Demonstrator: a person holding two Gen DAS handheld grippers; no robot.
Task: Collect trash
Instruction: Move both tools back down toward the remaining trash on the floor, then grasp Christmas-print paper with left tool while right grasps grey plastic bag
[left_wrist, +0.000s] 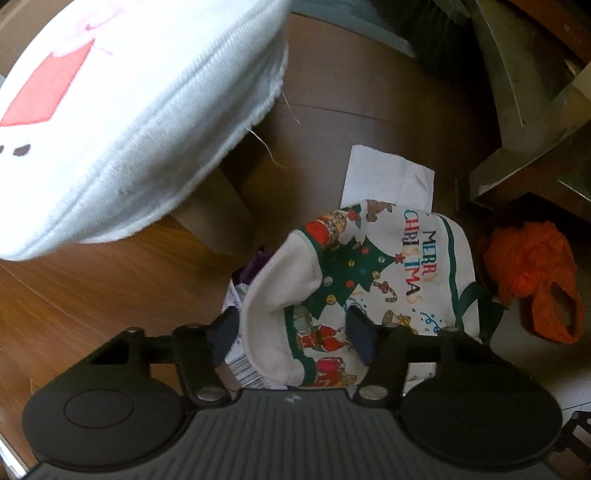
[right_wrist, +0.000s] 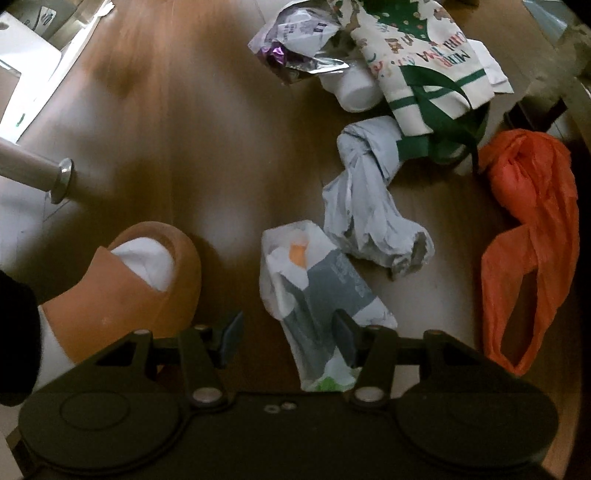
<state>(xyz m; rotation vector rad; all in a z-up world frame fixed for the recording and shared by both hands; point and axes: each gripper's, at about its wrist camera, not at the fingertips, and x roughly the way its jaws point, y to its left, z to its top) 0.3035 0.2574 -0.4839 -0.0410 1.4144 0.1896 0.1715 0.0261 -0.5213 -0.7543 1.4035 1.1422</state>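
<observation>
Your Christmas bag (left_wrist: 373, 266) fills the lower middle of the left view. It is soft, floppy cloth, so pinch its rim. Your left gripper (left_wrist: 293, 328) points straight down with its jaws around that rim; I cannot tell if they squeeze yet. In the right view, the white wrapper (right_wrist: 314, 291) sits low in the middle. It is light and crinkly. Your right gripper (right_wrist: 288, 338) hangs open over it.

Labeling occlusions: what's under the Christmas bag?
Poking out from under the Christmas bag: a white paper sheet, a crumpled barcoded wrapper, and a white cup. Anything deeper is covered.
</observation>
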